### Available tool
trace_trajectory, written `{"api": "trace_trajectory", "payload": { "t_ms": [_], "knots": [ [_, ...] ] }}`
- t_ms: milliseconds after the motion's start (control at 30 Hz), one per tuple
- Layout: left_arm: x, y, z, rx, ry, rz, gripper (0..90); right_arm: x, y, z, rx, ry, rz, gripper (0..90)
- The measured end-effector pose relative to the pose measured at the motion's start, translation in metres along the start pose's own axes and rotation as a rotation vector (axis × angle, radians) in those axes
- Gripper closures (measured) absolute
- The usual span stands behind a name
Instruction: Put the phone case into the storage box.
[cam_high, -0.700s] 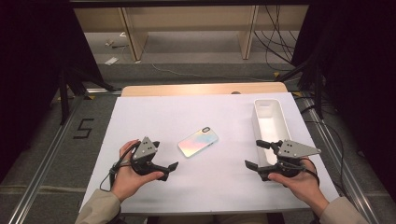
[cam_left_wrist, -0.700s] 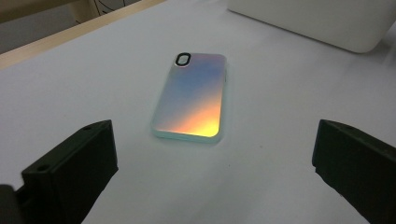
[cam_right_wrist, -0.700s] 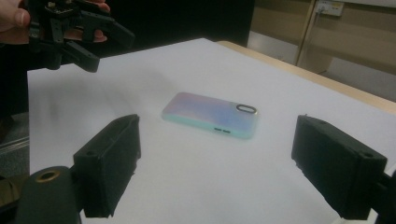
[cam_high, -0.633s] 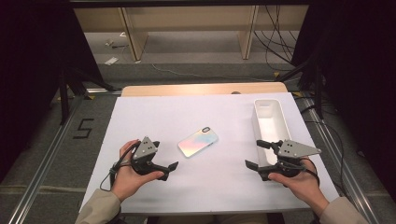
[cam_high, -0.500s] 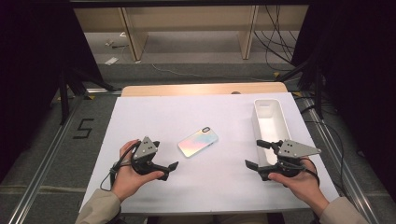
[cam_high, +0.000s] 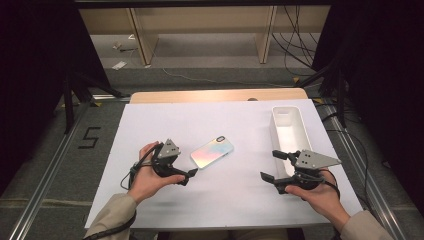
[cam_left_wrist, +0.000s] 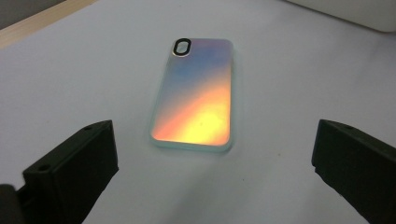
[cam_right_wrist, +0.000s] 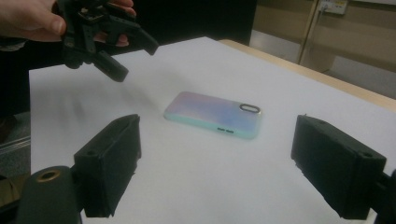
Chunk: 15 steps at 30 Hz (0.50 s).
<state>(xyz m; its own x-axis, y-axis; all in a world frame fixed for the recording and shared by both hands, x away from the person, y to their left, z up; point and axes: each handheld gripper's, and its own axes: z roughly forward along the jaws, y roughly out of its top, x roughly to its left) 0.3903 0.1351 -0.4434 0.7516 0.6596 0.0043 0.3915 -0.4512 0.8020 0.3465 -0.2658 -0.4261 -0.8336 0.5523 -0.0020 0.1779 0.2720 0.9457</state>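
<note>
A white-covered surface (cam_high: 220, 200) fills the middle of the high view, with dark floor and wooden furniture legs beyond it, and a long white bin (cam_high: 289, 131) stands toward its right edge. The iridescent phone case (cam_high: 212, 151) lies flat near the centre, just right of the left gripper (cam_high: 189, 175), while the right gripper (cam_high: 274, 166) hovers at lower right beside the bin. Both grippers' fingers are spread and pinch nothing, so the pick-up looks not yet begun: grasping the case and moving it remain.
</note>
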Motion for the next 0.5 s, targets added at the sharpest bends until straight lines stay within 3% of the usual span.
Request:
{"api": "trace_trajectory", "payload": {
  "t_ms": [500],
  "knots": [
    [0.007,0.021,0.045,0.133,-0.051,0.065,0.4,0.001,0.001,0.0,-0.008,0.001,0.002,17.0]
  ]
}}
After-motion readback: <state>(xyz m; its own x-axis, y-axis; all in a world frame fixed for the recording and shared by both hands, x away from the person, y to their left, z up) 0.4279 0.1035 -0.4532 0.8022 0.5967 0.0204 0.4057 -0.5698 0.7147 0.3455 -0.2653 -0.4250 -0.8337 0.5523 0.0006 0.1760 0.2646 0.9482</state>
